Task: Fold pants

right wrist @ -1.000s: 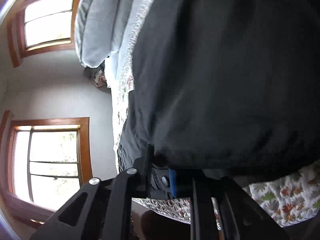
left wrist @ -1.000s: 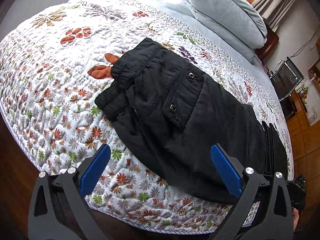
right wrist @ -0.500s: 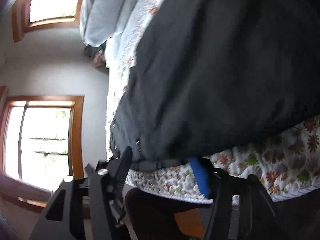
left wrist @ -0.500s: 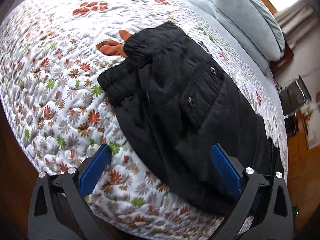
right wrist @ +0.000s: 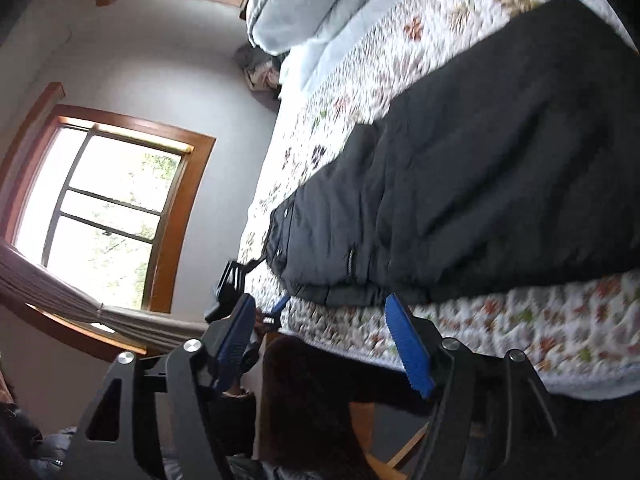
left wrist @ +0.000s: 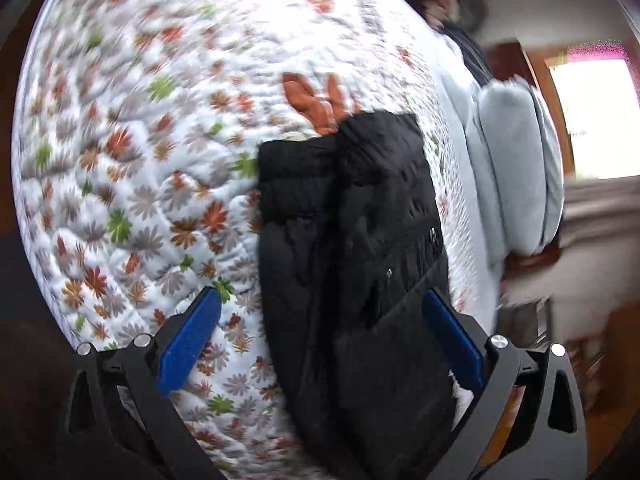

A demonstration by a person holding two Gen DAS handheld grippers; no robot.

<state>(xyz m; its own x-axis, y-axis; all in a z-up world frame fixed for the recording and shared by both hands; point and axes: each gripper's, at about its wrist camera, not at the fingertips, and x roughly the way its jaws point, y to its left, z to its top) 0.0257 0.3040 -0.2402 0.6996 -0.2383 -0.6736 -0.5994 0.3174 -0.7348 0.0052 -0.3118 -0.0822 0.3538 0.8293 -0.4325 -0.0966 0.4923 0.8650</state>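
From the left wrist, a floral quilt [left wrist: 132,184] covers the bed, pale pillows [left wrist: 516,168] stacked at its far side; the black pants [left wrist: 352,248] lie folded lengthwise on it, under the spread, empty left gripper [left wrist: 320,324]. From the right wrist (blurred), a wood-framed window [right wrist: 108,208] lights a grey wall; the right gripper [right wrist: 324,332], jaws just opened, holds nothing, pants beyond
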